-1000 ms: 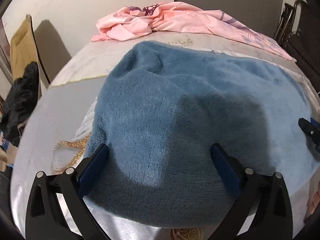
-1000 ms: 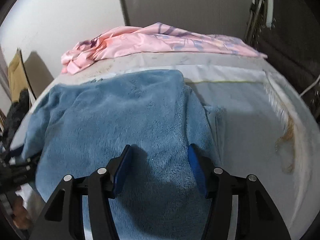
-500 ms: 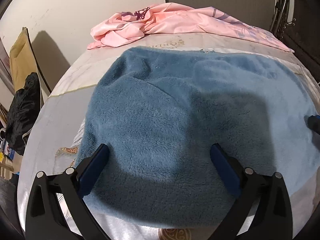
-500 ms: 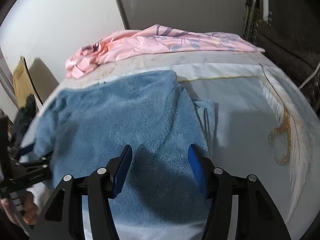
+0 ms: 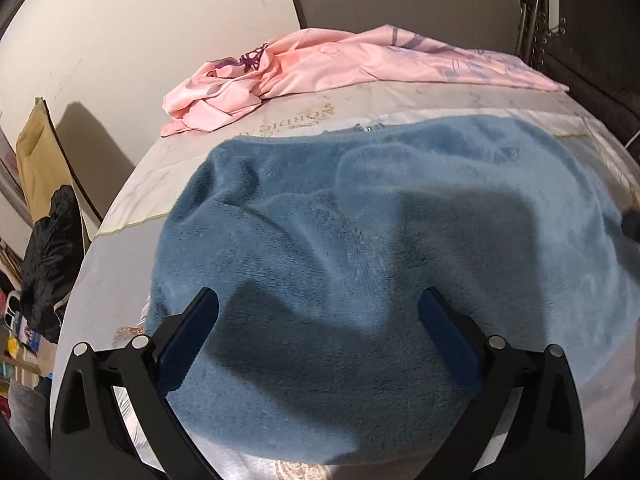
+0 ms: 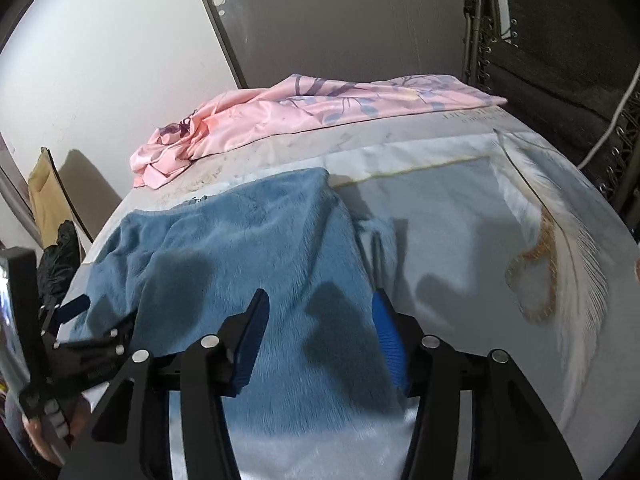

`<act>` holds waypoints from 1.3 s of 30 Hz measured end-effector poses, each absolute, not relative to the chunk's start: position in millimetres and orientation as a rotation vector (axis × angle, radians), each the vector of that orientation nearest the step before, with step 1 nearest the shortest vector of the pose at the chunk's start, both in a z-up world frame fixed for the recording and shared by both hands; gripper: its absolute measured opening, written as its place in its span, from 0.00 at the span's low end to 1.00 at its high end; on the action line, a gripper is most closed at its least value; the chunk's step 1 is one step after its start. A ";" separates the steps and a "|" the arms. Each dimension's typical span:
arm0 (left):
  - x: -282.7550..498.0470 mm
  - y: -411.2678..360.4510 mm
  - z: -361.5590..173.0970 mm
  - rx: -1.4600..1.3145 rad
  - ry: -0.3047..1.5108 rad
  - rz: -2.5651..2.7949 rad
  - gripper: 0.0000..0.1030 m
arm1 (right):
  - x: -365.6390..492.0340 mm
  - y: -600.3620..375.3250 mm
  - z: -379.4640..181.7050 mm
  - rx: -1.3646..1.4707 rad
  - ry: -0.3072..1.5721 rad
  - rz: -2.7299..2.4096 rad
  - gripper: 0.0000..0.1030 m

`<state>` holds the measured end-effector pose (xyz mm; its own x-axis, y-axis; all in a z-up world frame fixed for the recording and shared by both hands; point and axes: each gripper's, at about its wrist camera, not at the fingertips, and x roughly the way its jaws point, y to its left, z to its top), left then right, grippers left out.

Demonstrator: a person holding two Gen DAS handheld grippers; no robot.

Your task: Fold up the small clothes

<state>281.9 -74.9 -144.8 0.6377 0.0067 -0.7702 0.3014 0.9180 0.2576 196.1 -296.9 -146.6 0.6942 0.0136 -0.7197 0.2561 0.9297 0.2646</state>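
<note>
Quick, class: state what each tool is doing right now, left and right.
Left tool: open, holding nothing, above the fluffy blue fleece garment.
Right tool: open, holding nothing, over the same garment.

A plain blue fleece garment (image 5: 380,240) is lying before pink cloth (image 6: 304,112) (purple-and-blue leaf print).

left claw (image 5: 318,316) – black frame, dark blue pads, silver screws | right claw (image 6: 320,314) – black frame, ribbed blue pads, silver screws
</note>
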 end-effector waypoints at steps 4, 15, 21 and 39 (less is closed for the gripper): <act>283.7 -73.6 -151.1 0.382 0.880 -0.178 0.96 | 217.6 -300.9 -174.8 0.349 0.877 -0.198 0.56; 285.3 -76.1 -128.9 0.399 0.814 -0.174 0.95 | 215.6 -301.5 -141.9 0.346 0.778 -0.173 0.55; 324.3 -55.2 -157.1 0.316 0.966 -0.167 0.96 | 242.8 -297.5 -170.5 0.367 0.885 -0.146 0.54; 315.1 -107.3 -148.0 0.394 0.984 -0.244 0.95 | 88.0 -329.6 -171.4 0.886 0.771 -0.083 0.62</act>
<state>315.1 -107.3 -148.0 0.5345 -0.0228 -0.8448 0.3742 0.9027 0.2123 88.0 -329.6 -171.4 0.7327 0.2382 -0.6375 0.3691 0.6479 0.6663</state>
